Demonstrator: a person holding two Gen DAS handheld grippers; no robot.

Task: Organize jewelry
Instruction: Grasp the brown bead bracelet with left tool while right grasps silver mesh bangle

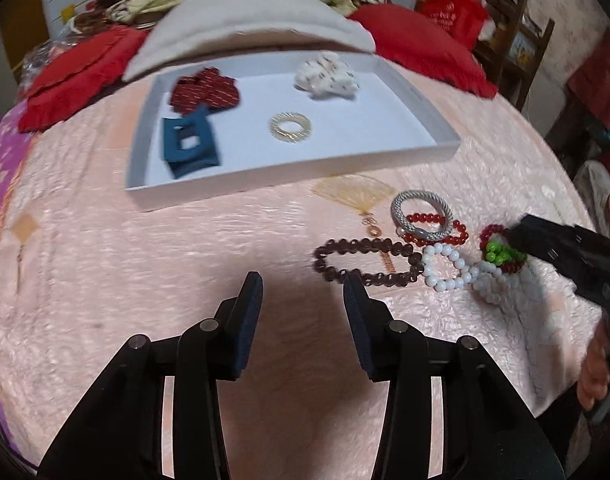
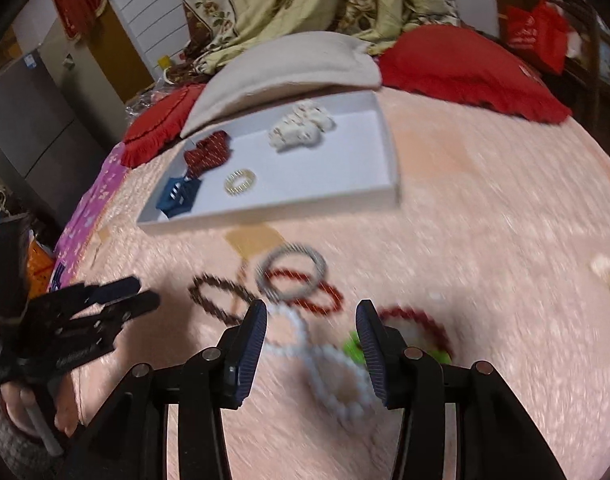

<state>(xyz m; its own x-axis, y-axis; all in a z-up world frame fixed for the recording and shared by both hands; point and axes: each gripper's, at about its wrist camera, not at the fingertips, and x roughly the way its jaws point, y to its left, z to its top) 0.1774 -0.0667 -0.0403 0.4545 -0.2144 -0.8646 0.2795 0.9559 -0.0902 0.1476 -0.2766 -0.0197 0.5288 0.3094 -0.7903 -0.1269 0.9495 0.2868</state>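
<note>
Bracelets sit clumped on the pink bedspread [image 1: 185, 260], at about 5 o'clock from the white tray [image 1: 297, 168]; brown bead bracelet [image 1: 365, 260] lies long axis 9-to-3; white bead bracelet [image 2: 329, 372] runs 10-to-4 between the right gripper [image 2: 311, 316] fingers, spread wide, pinching nothing; left gripper [image 1: 303, 288] spread too, just short of the brown beads.

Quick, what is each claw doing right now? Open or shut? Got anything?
Left claw: open, holding nothing, above the pink bedspread.
Right claw: open, holding nothing, over the white bead bracelet.
</note>
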